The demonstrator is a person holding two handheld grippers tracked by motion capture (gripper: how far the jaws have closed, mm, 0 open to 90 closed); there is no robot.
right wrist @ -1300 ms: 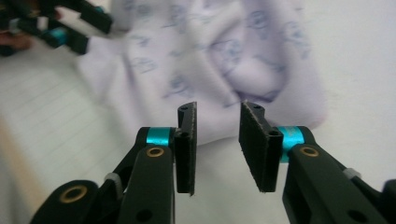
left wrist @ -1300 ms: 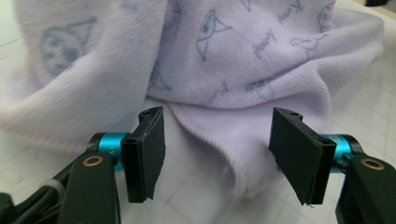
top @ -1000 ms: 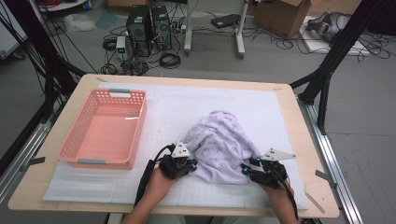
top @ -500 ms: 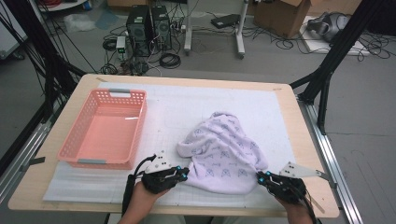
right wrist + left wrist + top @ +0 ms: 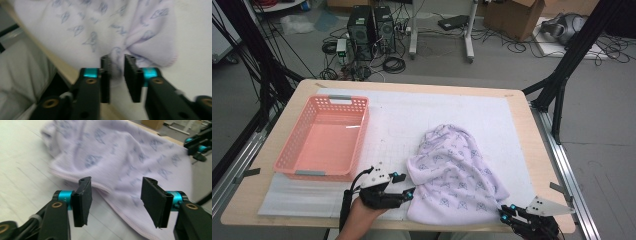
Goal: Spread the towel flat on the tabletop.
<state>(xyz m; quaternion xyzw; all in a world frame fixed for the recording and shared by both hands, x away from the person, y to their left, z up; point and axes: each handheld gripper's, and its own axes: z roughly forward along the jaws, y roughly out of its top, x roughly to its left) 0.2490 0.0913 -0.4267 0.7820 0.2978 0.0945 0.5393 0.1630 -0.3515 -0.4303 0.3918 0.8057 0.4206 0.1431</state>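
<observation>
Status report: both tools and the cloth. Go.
Left tool just opened, cloth released. Right tool ajar, a fold of the cloth's corner between the jaws. Basket off left, nothing blocking.

Soft matt printed cloth (image 5: 457, 175)

Cloth (image 5: 105, 30) bunched between gripper (image 5: 117, 72) jaws

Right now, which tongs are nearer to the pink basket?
Left. The left tongs are just below the pink basket's near right corner; the right tongs are beyond the towel, at the table's near right edge.
</observation>
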